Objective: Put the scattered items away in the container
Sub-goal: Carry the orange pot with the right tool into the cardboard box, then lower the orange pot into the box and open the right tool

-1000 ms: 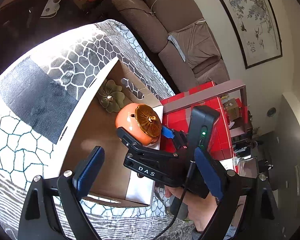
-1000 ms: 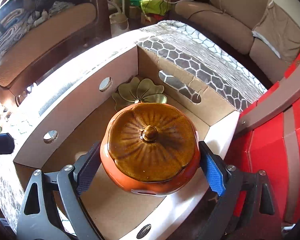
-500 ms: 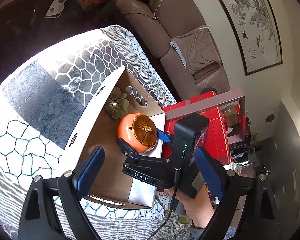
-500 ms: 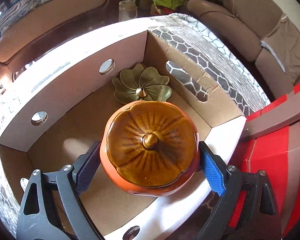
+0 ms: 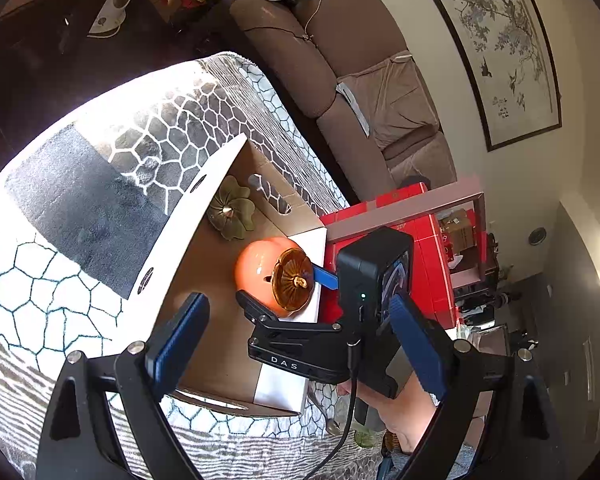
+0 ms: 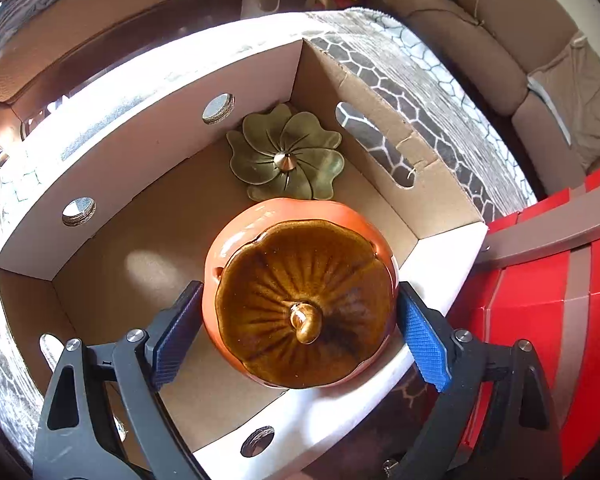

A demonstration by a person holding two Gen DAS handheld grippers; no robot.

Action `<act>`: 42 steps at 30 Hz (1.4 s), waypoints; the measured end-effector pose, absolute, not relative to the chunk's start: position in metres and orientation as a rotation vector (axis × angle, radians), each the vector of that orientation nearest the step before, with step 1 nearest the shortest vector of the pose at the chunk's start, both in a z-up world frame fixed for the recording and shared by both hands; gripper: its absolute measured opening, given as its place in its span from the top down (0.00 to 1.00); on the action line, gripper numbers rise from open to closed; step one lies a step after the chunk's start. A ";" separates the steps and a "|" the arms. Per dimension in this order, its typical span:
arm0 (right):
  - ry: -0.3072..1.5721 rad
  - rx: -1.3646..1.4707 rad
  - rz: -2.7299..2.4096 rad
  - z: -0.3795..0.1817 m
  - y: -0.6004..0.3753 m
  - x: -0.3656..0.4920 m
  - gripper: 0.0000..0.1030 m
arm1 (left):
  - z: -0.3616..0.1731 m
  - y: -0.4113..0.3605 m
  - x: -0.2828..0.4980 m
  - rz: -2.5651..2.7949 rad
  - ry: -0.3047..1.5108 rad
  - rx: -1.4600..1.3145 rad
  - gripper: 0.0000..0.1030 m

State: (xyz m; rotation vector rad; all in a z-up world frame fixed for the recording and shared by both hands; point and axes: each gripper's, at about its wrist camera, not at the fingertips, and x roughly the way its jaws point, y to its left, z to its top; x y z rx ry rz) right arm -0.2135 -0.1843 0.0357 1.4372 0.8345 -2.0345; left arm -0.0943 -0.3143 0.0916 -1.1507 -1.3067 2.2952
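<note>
Right gripper [image 6: 300, 328]: jaws wide, pads clamped on both sides of orange pot [image 6: 296, 292] | Pot: inside cardboard box [image 6: 380, 120], beside green flower dish [image 6: 286, 160] | Left gripper [image 5: 296, 344]: jaws wide apart, holding nothing, above box

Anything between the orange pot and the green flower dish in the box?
Nothing: in the right wrist view the orange pot, held by the right gripper, overlaps the green flower dish; only bare cardboard box floor flanks them.
</note>
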 end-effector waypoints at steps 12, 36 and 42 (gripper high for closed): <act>0.891 1.603 -1.902 0.032 -0.193 -0.245 0.11 | 0.091 -0.315 -0.094 2.292 -1.307 -1.153 0.11; 0.954 1.468 -1.999 0.060 -0.190 -0.220 0.10 | 0.094 -0.318 -0.090 2.294 -1.316 -1.141 0.11; 0.715 1.397 -2.080 0.125 -0.135 -0.177 0.10 | 0.097 -0.313 -0.089 2.317 -1.272 -1.159 0.11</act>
